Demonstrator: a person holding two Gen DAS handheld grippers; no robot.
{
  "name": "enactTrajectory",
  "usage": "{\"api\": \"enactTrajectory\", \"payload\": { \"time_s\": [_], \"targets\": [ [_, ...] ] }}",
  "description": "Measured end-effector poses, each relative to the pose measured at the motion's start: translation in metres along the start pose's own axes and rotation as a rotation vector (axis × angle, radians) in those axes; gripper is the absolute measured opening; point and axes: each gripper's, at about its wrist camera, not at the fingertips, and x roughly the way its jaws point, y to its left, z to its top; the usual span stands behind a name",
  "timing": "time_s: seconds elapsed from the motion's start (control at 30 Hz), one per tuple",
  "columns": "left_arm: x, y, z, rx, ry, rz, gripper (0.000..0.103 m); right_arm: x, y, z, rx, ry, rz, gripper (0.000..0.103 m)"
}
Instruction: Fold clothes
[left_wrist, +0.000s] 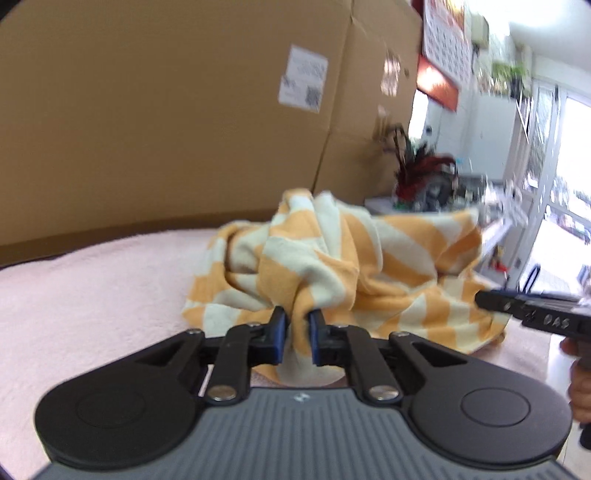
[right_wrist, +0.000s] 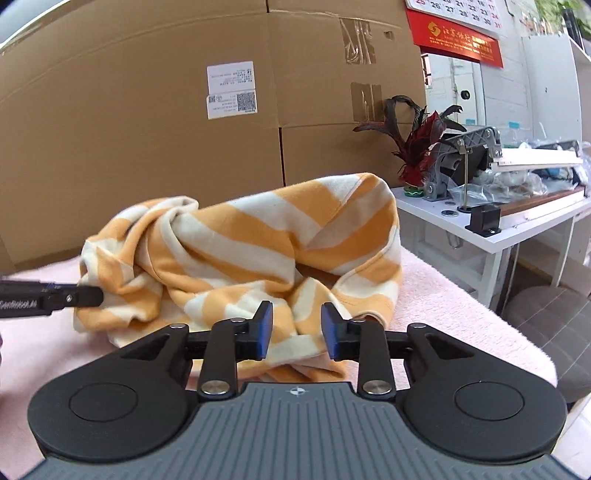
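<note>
A: What is the surface?
B: A pink fleecy cover (right_wrist: 436, 291), with a crumpled orange-and-cream striped garment (right_wrist: 236, 258) on it, before cardboard boxes (right_wrist: 147, 110).
A: The claws?
B: The left gripper (left_wrist: 295, 325) pinches a fold of it; the right gripper (right_wrist: 297, 328) hangs released over its near edge.
A: The room?
B: A white side table (right_wrist: 491, 236) bearing a red-leaved plant (right_wrist: 417, 147).
</note>
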Motion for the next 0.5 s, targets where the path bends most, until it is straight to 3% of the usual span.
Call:
{"api": "enactTrajectory", "payload": {
  "time_s": [0.13,0.2,0.37,0.43,0.5],
  "targets": [
    [-0.047,0.017,0.011,-0.119,-0.140,0.034,0.008,-0.004,0.007,0.004,0.011,-0.005,0.078,0.040],
    [-0.073,0.029,0.020,-0.156,-0.192,0.080,0.000,-0.007,0.013,0.005,-0.001,0.007,0.142,0.041],
    [-0.141,0.054,0.027,-0.194,-0.309,0.213,0.000,-0.017,0.040,0.002,-0.080,0.021,0.244,0.066],
    [-0.156,0.060,0.024,-0.178,-0.286,0.242,0.000,-0.018,0.054,-0.003,-0.137,0.037,0.272,0.068],
    [-0.158,0.060,0.017,-0.147,-0.228,0.257,0.000,-0.011,0.070,-0.008,-0.210,0.061,0.247,0.068]
  ]
}}
